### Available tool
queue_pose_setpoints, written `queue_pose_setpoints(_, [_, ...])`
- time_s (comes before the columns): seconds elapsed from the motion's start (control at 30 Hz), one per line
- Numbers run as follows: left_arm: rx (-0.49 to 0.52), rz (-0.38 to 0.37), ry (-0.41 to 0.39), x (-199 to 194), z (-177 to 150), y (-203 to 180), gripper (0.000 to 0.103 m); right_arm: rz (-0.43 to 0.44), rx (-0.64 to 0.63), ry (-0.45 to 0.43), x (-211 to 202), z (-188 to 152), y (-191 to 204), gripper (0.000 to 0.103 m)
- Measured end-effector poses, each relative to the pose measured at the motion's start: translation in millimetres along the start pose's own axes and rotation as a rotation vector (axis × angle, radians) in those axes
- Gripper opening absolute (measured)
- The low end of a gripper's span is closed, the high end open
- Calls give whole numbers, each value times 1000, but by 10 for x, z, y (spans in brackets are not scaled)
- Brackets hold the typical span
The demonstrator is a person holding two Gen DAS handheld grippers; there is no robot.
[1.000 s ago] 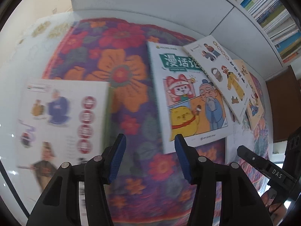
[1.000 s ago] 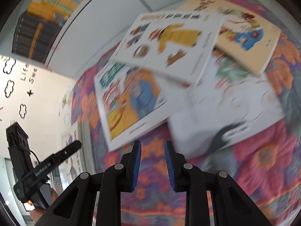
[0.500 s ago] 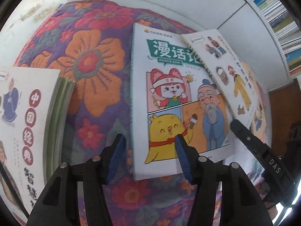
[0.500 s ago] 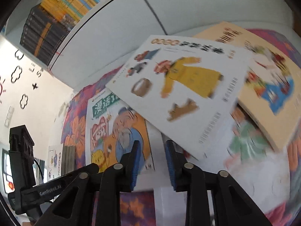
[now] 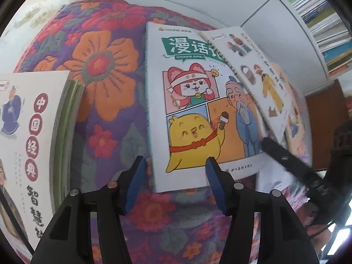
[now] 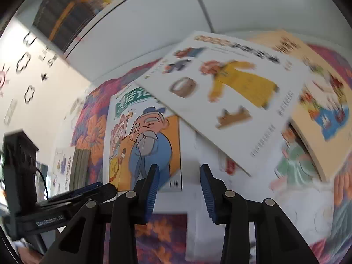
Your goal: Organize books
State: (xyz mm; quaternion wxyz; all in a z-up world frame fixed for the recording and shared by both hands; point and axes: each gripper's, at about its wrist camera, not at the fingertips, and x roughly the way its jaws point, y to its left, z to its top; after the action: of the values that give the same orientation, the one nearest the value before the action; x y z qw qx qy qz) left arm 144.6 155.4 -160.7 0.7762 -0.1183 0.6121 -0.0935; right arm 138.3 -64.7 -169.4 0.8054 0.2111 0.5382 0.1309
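A comic book (image 5: 198,110) with a green title and a yellow chick lies flat on the floral cloth. Its near left corner shows between the fingers of my left gripper (image 5: 176,182), which hovers open above it. A white book with a yellow-robed figure (image 5: 259,77) overlaps its right edge. One finger of my right gripper (image 5: 283,158) reaches in over that side. In the right wrist view my right gripper (image 6: 179,184) has its jaws opening with nothing pinched, over the comic book (image 6: 145,143), the white book (image 6: 231,101) and a white cover beneath.
A stack of books with a white, red-circled cover (image 5: 28,143) lies at the left. A cream book (image 6: 319,110) lies at the far right. The floral cloth (image 5: 105,77) covers the surface. White bookshelves full of books (image 5: 319,22) stand behind.
My left gripper sank and shifted right from the stack to the comic book's corner. My right gripper's jaws widened and it moved from open cloth toward the overlapping books.
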Motion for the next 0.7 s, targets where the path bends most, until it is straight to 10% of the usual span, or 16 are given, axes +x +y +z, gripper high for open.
queue_pose_setpoints(0.43, [26, -199, -61, 156, 261, -750, 53, -49, 65, -295, -861, 605, -908, 38])
queue_pose_setpoints(0.7, [12, -270, -79, 449, 428, -1189, 54, -99, -57, -141, -139, 1396, -1081, 38])
